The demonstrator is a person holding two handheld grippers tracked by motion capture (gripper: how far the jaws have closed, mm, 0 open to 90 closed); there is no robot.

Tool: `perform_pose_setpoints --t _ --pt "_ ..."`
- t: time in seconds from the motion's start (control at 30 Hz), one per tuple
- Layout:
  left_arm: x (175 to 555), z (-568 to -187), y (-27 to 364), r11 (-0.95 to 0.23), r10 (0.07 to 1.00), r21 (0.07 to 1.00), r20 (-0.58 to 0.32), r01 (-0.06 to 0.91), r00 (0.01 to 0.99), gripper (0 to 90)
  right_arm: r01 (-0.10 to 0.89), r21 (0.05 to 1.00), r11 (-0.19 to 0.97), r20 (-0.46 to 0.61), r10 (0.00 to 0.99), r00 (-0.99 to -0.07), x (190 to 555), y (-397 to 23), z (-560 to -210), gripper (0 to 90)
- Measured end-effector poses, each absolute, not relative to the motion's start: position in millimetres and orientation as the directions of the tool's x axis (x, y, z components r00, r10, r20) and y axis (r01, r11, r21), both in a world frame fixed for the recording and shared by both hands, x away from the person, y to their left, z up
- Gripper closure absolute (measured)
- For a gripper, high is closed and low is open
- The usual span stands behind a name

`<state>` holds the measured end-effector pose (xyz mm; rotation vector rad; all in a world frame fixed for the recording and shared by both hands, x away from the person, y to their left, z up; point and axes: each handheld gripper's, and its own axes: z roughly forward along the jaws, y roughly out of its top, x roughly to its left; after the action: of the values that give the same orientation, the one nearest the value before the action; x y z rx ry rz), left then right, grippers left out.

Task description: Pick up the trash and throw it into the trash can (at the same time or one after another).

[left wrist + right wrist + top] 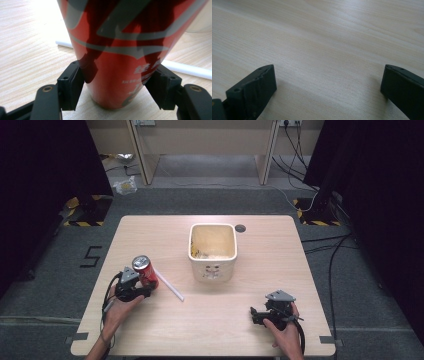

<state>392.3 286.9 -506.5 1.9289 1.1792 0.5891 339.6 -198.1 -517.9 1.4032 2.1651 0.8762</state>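
1 red aluminium drink can (145, 270) stands on the pale wooden table (240, 330), clamped by the left gripper (142, 287); 1 white straw (169, 284) lies beside it, and 1 cream square bin (212, 251) waits, seemingly its destination. Left gripper view: both pads (72, 85) press the can (120, 57), not yet lifted. Right gripper view: the right gripper (328, 92) sits apart, holding nothing.

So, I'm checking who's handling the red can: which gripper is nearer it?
Left. The left gripper has its fingers on both sides of the red can; the right gripper sits far across the table.
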Motion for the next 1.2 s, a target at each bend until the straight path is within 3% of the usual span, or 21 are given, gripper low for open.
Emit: perform_pose_setpoints --t 1.2 --pt "391.1 -447.6 260.0 -0.283 0.811 0.837 -0.052 0.468 0.583 33.7 0.652 0.697 0.298 -0.006 0.912 -0.411 339.5 -197.8 -517.9 0.4"
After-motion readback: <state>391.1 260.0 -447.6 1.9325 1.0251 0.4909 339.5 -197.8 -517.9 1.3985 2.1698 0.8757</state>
